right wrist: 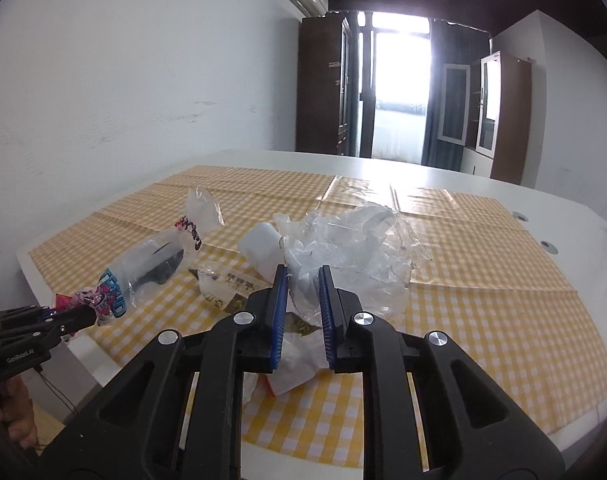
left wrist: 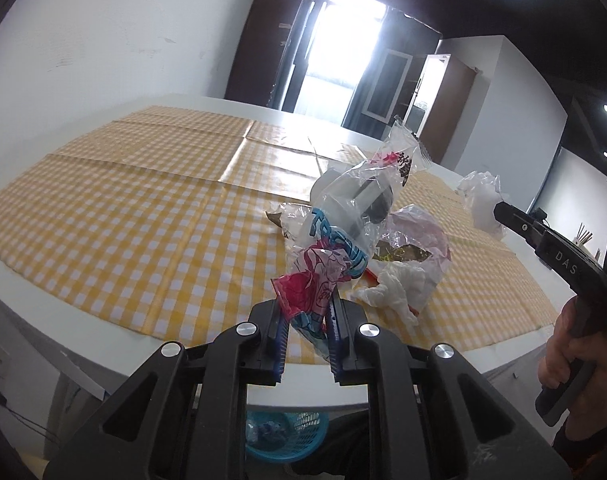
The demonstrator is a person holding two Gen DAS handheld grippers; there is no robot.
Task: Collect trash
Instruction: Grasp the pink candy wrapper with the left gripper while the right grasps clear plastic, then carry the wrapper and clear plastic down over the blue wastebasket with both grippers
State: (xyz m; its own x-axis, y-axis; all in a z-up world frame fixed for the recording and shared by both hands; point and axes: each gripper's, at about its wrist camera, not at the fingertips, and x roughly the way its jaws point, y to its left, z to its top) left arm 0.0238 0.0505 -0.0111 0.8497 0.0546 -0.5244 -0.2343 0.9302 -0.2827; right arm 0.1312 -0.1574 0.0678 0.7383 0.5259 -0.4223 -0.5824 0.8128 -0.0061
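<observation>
My left gripper (left wrist: 306, 307) is shut on the pink and blue end of a long clear printed wrapper (left wrist: 343, 232), which hangs lifted over the table with a dark object inside it. From the right wrist view that wrapper (right wrist: 143, 268) and the left gripper (right wrist: 90, 314) appear at the left. My right gripper (right wrist: 303, 280) is shut on a crumpled clear plastic bag (right wrist: 359, 248), raised off the cloth. In the left wrist view the right gripper (left wrist: 499, 210) holds this bag (left wrist: 481, 196) at the right. Loose trash (left wrist: 407, 268) stays on the yellow checked tablecloth (left wrist: 143, 216).
A white bottle-like container (right wrist: 263, 248) and a printed clear wrapper (right wrist: 227, 284) lie on the cloth. White crumpled paper (right wrist: 295, 368) lies under my right gripper. A blue plastic basket (left wrist: 287, 432) stands on the floor below the table's near edge. A person's hand (left wrist: 571, 352) grips the right tool.
</observation>
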